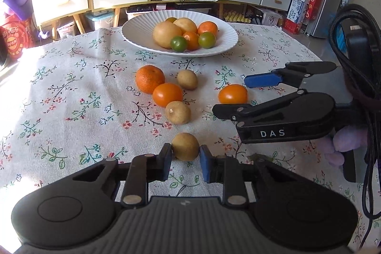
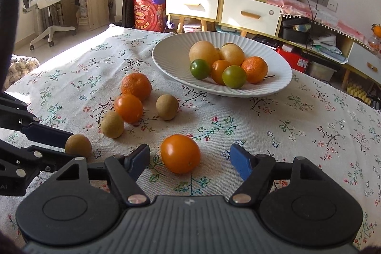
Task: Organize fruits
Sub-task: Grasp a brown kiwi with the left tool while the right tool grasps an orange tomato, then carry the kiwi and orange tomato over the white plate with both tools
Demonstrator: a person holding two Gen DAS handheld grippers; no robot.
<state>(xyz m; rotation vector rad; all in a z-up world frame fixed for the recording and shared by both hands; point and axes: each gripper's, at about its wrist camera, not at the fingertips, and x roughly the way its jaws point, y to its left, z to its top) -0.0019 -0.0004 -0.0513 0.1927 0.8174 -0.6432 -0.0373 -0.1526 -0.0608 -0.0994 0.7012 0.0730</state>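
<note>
My left gripper [image 1: 185, 152] is shut on a small round brown fruit [image 1: 185, 146] that rests on the floral tablecloth, one pad pressing each side. In the right wrist view the same brown fruit [image 2: 78, 145] shows at the left, between the left gripper's fingers [image 2: 47, 133]. My right gripper [image 2: 189, 154] stands open around a smooth orange fruit [image 2: 180, 153], with gaps on both sides and the pads apart from it. The left wrist view shows that orange fruit [image 1: 232, 94] between the right gripper's fingers [image 1: 262, 80]. A white ribbed plate [image 1: 133, 35] at the far side holds several fruits.
Loose on the cloth between the grippers and the plate lie a mandarin [image 1: 150, 79], a smooth orange fruit [image 1: 167, 94] and two brown fruits [image 1: 187, 79] [image 1: 178, 112]. Shelves and drawers stand beyond the table's far edge. Black cables [image 1: 352, 68] hang at the right.
</note>
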